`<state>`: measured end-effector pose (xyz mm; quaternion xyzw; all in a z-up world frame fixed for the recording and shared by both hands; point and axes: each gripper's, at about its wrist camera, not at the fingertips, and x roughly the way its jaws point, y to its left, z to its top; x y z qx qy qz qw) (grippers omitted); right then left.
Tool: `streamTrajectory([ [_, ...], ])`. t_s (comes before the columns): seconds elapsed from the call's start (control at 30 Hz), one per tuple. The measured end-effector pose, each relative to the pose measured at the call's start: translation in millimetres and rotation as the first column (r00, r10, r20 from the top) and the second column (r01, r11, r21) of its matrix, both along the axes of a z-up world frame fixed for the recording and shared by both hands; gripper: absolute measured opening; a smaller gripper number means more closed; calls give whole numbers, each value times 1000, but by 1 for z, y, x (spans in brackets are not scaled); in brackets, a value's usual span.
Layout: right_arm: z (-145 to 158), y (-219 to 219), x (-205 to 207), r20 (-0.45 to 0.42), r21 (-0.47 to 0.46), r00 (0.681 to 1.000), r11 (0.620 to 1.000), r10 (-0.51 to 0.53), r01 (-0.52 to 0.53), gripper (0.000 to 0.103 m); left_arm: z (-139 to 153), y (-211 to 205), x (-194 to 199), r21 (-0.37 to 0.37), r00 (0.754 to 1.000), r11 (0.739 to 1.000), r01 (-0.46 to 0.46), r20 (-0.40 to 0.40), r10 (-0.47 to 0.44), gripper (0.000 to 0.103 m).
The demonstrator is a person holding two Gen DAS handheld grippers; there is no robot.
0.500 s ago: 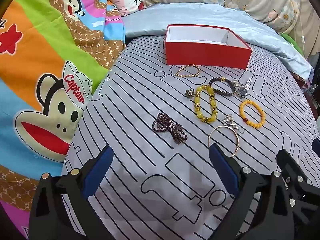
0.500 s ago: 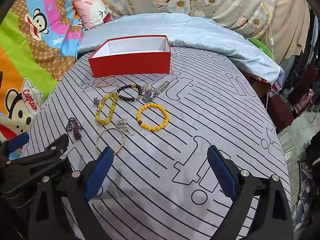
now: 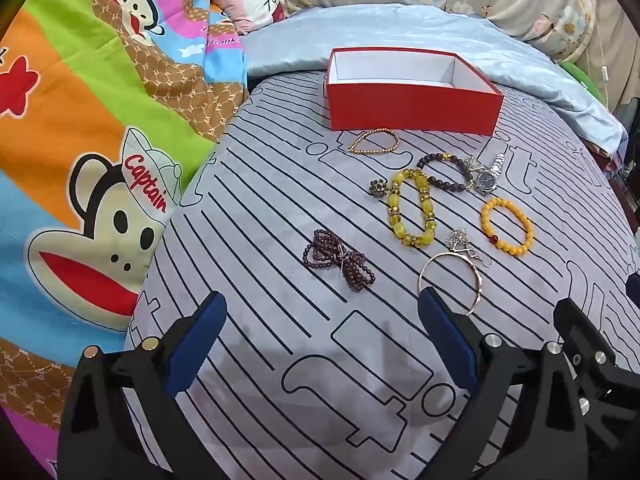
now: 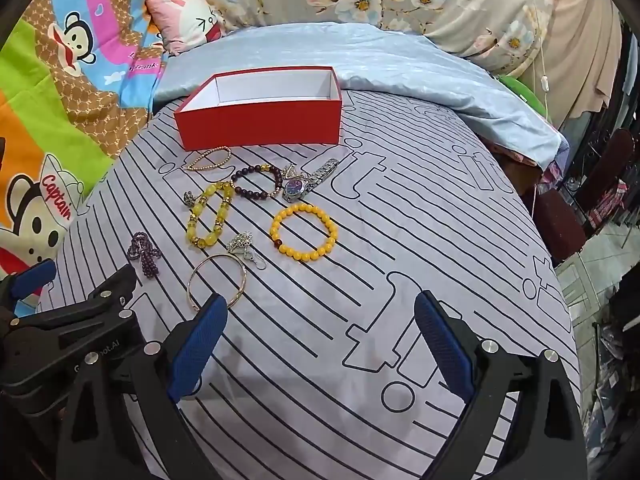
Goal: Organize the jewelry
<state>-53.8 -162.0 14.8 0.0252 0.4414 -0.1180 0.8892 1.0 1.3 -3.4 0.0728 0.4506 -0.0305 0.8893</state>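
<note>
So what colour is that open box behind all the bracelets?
The box is red outside, white inside; the right wrist view shows it best.

**A:** What does your rig actually look like?

**B:** Your left gripper [image 3: 320, 344] is a matte black frame with two long fingers, each faced with a textured royal-blue pad [image 3: 196, 342], plus round silver screw heads along the arms. Your right gripper [image 4: 320, 346] is the same build. There's faint white lettering on the left one's body, partly unreadable.
</note>
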Motion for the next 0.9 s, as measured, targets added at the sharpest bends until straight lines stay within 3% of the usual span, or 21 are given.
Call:
streamTrajectory([
  [0.9, 1, 0, 2, 2, 4, 1000, 1000, -2, 2, 93, 2, -3, 4, 1, 1000, 1000, -5, -8, 5, 94],
])
